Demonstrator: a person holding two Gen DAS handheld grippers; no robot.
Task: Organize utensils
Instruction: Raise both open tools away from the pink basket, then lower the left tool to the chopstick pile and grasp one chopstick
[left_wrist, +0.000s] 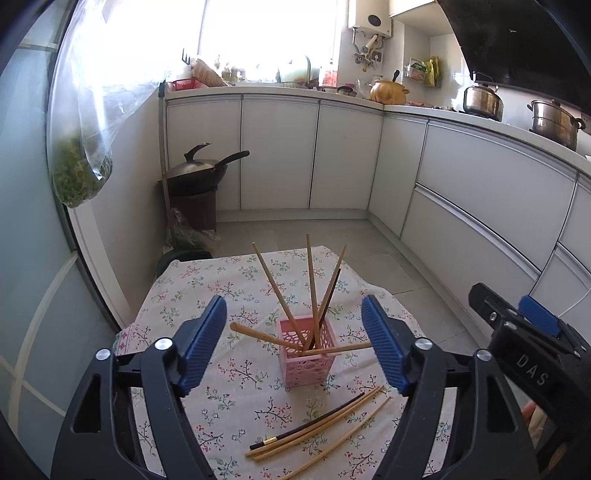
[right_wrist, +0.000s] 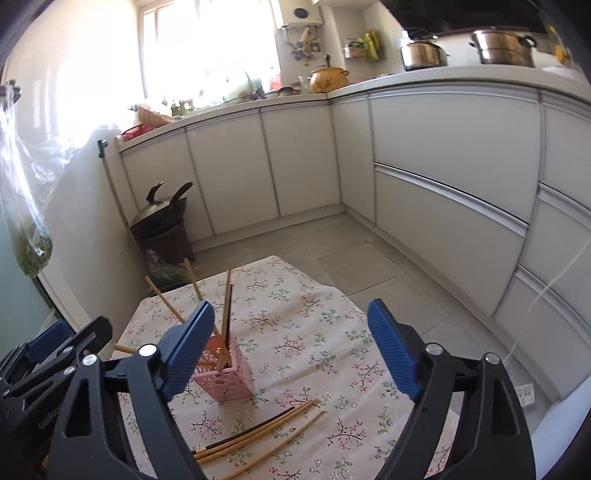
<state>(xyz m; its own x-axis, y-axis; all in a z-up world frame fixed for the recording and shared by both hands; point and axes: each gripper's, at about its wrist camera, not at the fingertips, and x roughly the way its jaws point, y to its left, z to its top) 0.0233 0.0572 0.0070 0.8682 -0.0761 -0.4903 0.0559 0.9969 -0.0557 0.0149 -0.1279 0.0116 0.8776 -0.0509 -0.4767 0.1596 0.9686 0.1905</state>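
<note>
A pink perforated holder (left_wrist: 309, 356) stands on the floral tablecloth (left_wrist: 236, 398) and holds several wooden chopsticks and one black one (left_wrist: 312, 291). One wooden chopstick (left_wrist: 332, 350) lies across its rim. Several loose chopsticks (left_wrist: 321, 424), one of them black, lie on the cloth in front of the holder. My left gripper (left_wrist: 293, 343) is open and empty, hovering above and just behind the holder. My right gripper (right_wrist: 291, 350) is open and empty, to the right of the holder (right_wrist: 225, 376), with the loose chopsticks (right_wrist: 258, 435) below it. The right gripper's body shows in the left wrist view (left_wrist: 532, 343).
The small table stands on a tiled kitchen floor (left_wrist: 369, 243). White cabinets (left_wrist: 480, 192) run along the back and right. A wok on a dark bin (left_wrist: 195, 184) stands at the back left. A clear bag of greens (left_wrist: 81, 173) hangs at the left.
</note>
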